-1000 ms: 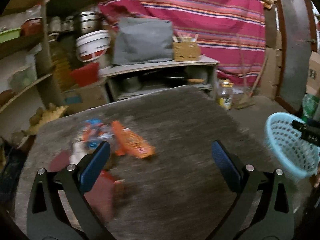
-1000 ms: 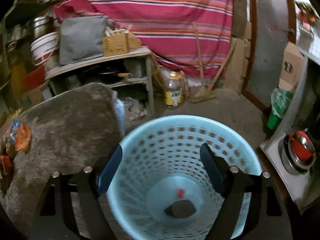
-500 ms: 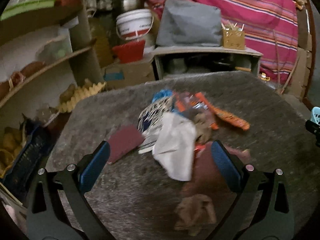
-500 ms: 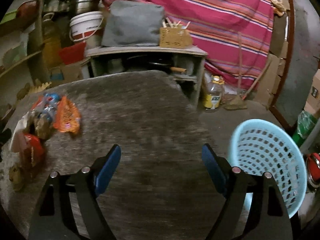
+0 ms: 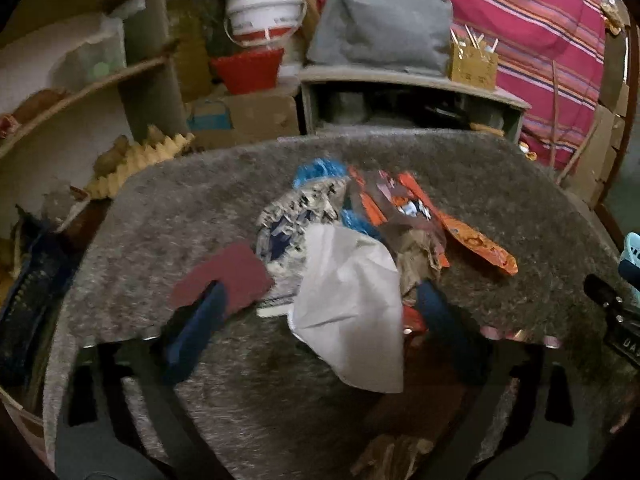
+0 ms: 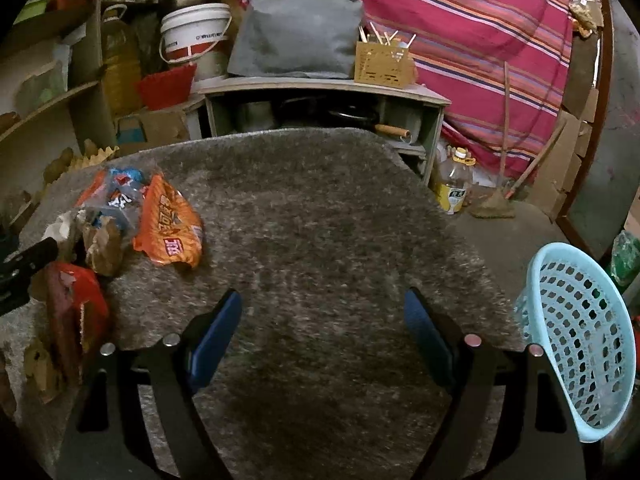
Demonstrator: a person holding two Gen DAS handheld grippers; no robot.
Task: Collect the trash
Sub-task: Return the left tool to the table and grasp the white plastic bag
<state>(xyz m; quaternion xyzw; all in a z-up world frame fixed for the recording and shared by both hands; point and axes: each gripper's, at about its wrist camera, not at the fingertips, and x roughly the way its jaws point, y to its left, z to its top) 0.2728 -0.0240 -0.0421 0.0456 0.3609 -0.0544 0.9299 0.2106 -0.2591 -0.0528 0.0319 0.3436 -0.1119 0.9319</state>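
Swung from basket to trash pile, left gripper (image 5: 320, 316) — jaws just narrowing, unclamped — straddles white paper (image 5: 348, 300); right gripper (image 6: 322, 334) gapes empty, basket (image 6: 580, 340) rightward.

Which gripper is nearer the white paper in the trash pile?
Left. The left gripper straddles the white paper, jaws just closing. The right gripper hangs over bare mat, well right of the pile.

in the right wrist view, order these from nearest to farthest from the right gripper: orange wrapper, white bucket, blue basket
From the right gripper:
1. blue basket, close on the right, past the table edge
2. orange wrapper, left on the table, in the trash pile
3. white bucket, far back on the left shelving
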